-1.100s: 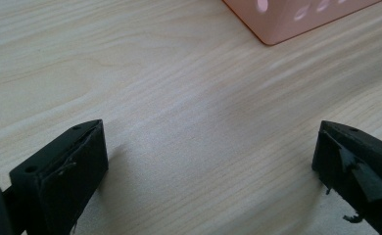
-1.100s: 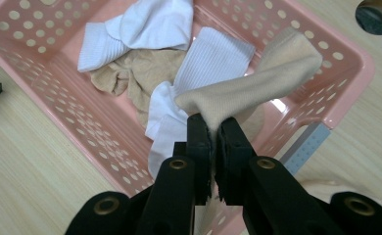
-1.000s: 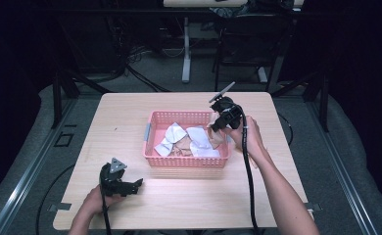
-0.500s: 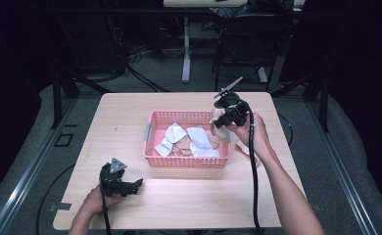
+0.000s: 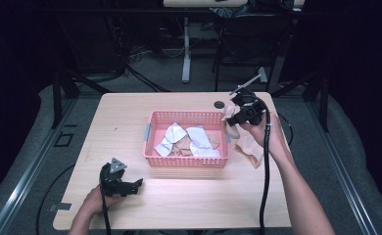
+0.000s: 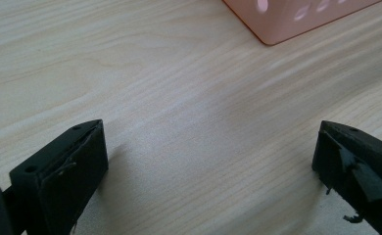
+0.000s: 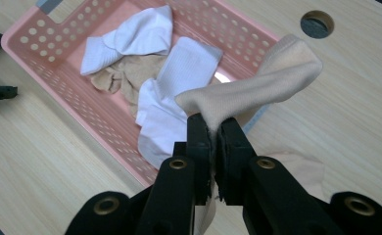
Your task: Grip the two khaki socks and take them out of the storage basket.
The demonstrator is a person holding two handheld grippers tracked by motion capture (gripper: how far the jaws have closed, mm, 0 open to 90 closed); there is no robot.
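Note:
A pink perforated basket stands mid-table with white socks and tan socks in it. My right gripper hangs just beyond the basket's right rim, shut on a beige sock. The sock folds over the jaws, one end sticking out ahead and the other drooping below my hand. My left gripper rests on the table near the front left corner. Its jaws stand wide open with bare wood between them.
A round cable hole lies in the table behind the right gripper. The basket's corner sits ahead of the left gripper. Chair and desk legs stand on the dark floor beyond the table's far edge.
My right gripper has lifted the beige sock out of the basket and carried it to the right, past the rim. The left gripper has stayed put.

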